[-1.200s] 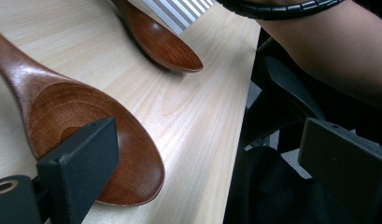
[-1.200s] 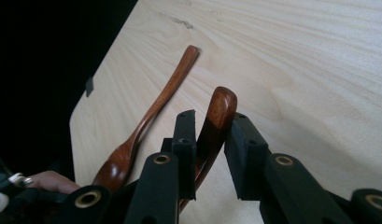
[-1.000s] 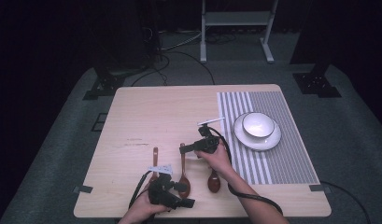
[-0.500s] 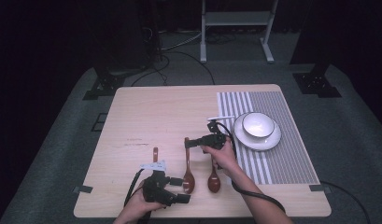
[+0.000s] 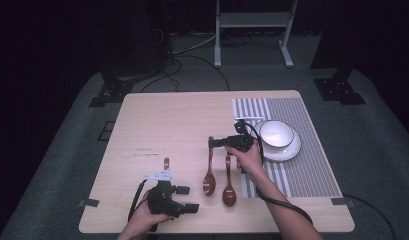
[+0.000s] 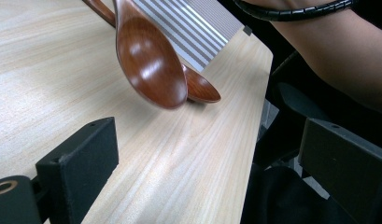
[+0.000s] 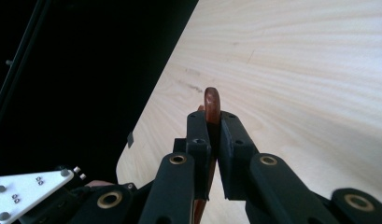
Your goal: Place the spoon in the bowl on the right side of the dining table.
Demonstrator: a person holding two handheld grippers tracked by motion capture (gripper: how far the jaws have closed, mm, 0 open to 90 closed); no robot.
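Two brown wooden spoons lie near the table's front middle. My right gripper (image 5: 212, 142) is shut on the handle tip of the left spoon (image 5: 208, 184). In the right gripper view that handle (image 7: 212, 102) sticks up between the closed jaws of the right gripper (image 7: 213, 128). In the left gripper view this spoon's bowl (image 6: 151, 60) looks slightly raised above the wood. The second spoon (image 5: 228, 192) rests flat beside it, its bowl (image 6: 200, 88) just behind the first. My left gripper (image 5: 184, 199) sits open near the front edge, left of the spoons, with nothing between its jaws (image 6: 212, 154).
A white bowl (image 5: 276, 134) sits on a white plate (image 5: 287, 150) on a grey striped mat (image 5: 307, 170) at the right. A third brown handle (image 5: 166, 162) pokes out beyond the left gripper. A forearm (image 6: 338, 51) crosses the front right corner.
My right gripper has moved away from me and slightly right, drawing the held spoon with it. The left gripper has barely shifted.
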